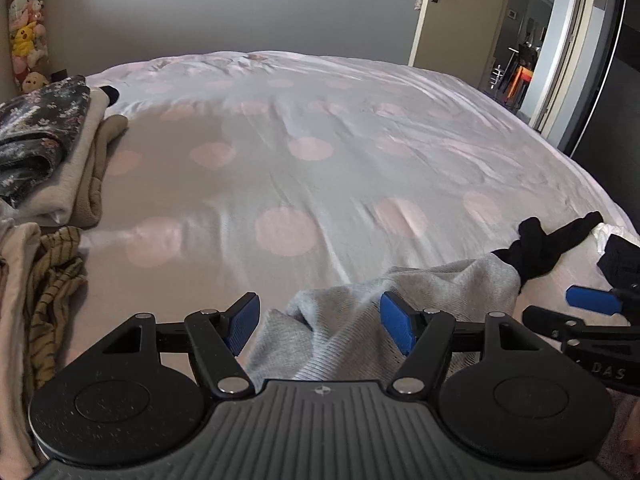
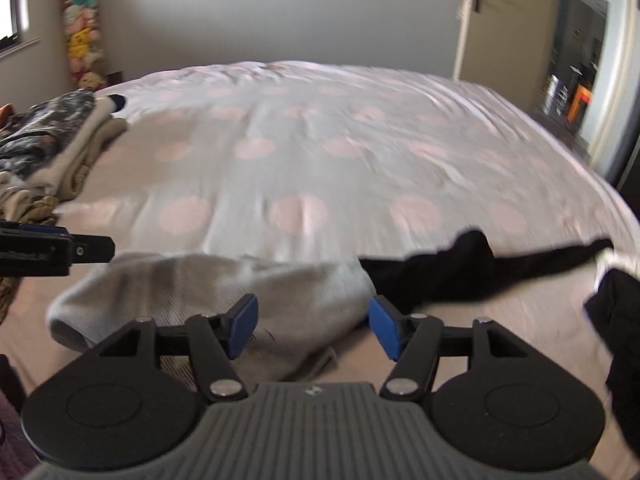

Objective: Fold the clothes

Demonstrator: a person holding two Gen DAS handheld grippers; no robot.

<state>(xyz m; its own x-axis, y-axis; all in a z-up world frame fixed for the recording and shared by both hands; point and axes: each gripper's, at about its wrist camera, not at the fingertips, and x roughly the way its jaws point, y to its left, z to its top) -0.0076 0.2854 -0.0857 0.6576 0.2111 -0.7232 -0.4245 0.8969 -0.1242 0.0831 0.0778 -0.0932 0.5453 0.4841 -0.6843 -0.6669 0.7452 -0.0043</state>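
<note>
Soft daylight fills the room, entering from a window (image 2: 14, 4) left of the bed (image 2: 320, 152). A broad shadow lies across the bed's near left part. The right wrist view is smeared by motion blur; the left is sharper. Fisheye distortion bends the bed's edges, and corners darken.
</note>
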